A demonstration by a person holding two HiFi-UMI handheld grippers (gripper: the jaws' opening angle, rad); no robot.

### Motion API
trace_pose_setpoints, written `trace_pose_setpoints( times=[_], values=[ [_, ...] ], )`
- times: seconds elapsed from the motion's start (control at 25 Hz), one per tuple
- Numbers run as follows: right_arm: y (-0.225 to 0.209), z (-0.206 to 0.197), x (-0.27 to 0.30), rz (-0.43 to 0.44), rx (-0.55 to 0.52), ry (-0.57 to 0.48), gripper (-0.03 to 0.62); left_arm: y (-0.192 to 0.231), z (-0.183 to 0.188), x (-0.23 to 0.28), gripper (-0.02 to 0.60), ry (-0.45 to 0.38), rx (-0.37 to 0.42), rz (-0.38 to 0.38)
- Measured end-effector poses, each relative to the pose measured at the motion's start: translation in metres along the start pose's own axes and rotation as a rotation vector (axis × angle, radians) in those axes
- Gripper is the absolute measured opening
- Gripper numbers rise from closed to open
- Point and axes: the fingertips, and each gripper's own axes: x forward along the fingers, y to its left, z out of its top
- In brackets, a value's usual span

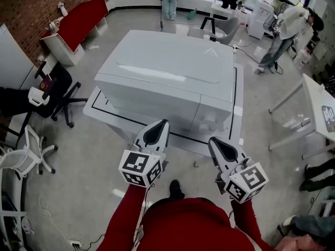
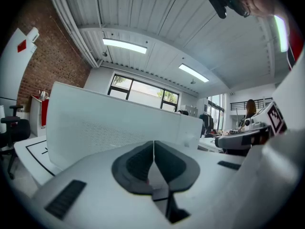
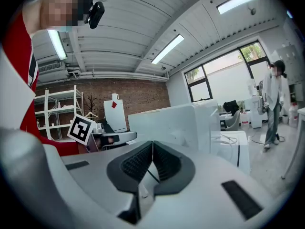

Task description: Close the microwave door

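Far left: I see a black office chair (image 1: 58, 93) and a white chair (image 1: 26, 153) on the floor, well apart from the bench.
Left gripper: my left gripper (image 1: 161, 125) hangs in front of the microwave, pointing at the left part of its front. From its own view (image 2: 153, 146) the white front wall stands ahead, apart from the tips.
Left fingers: pressed together along a thin seam, with nothing between them.
Bench: a low white bench (image 1: 104, 111) with a black line round its edge carries the microwave.
Microwave: the white microwave (image 1: 167, 69) sits in the middle of the bench, its front turned toward me.
Door: the door (image 1: 149, 101) takes up the left part of the front and lies flush with the body, so it reads as closed.
Right gripper: my right gripper (image 1: 215, 143) hangs just before the bench's near right corner, beside the left one and not touching it. Its own view (image 3: 151, 148) has the microwave ahead.
Right fingers: pressed together, holding nothing.
Far right: a white table (image 1: 318, 95) stands apart from the bench, and a person (image 1: 287, 30) stands beyond it.
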Motion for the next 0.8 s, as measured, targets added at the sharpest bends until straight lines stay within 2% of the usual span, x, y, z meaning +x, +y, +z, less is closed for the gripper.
trace_pose_setpoints(
  times=[0.4, 0.8],
  values=[
    [0.004, 0.003, -0.002, 0.027, -0.004, -0.043, 0.015, -0.013, 0.002, -0.025, 0.012, -0.020, 0.067, -0.063],
    [0.011, 0.005, -0.003, 0.048, -0.009, -0.058, 0.015, -0.027, 0.008, -0.052, 0.011, -0.044, 0.077, -0.123]
  ],
)
